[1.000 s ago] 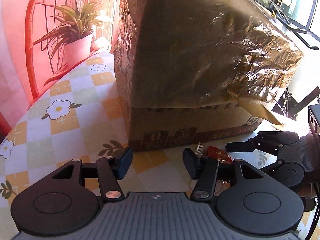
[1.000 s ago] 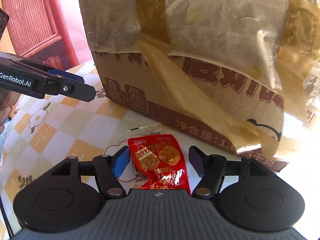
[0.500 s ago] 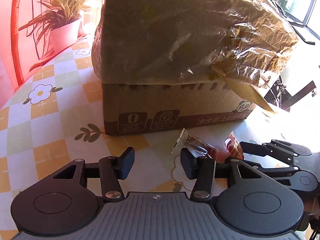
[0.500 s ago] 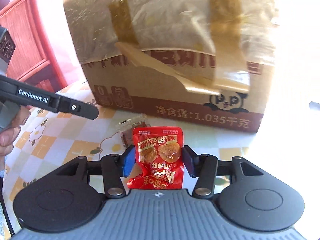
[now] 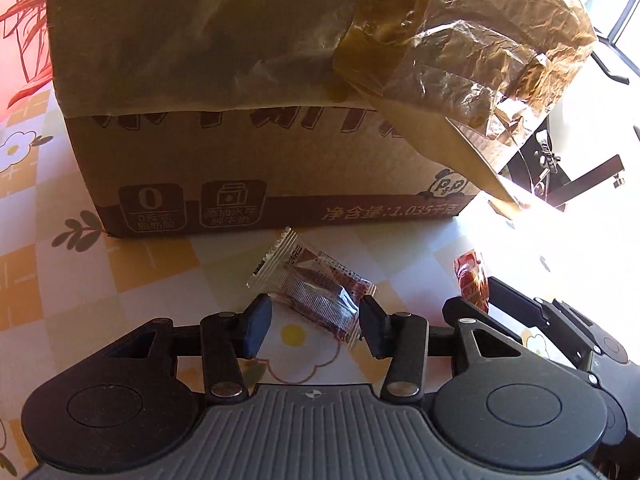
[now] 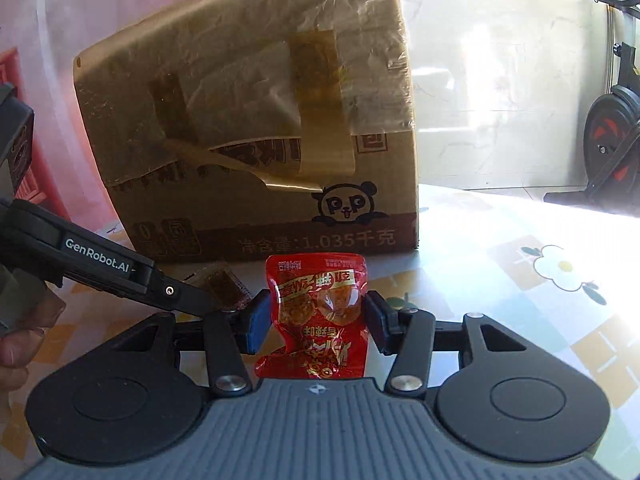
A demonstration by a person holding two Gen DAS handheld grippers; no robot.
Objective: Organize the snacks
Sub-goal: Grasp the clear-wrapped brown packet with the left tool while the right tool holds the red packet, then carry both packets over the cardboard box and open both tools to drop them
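A clear-wrapped brown snack (image 5: 316, 290) lies on the table in front of the cardboard box (image 5: 248, 160). My left gripper (image 5: 314, 326) is open with its jaws on either side of the snack's near end, the right finger touching it. A red snack pouch (image 6: 320, 312) stands between the jaws of my right gripper (image 6: 316, 322), which is shut on it and holds it upright. The pouch's edge shows in the left wrist view (image 5: 472, 280), the clear snack in the right wrist view (image 6: 222, 284).
The taped cardboard box (image 6: 248, 120) with a panda print stands close ahead on the flower-patterned tablecloth (image 6: 540, 264). Loose tape and plastic (image 5: 472, 60) hang off its corner. An exercise bike (image 6: 612, 140) stands beyond the table at right.
My left gripper has moved right and forward, bringing the clear snack between its jaws. My right gripper has closed on the red pouch and pulled back from the box.
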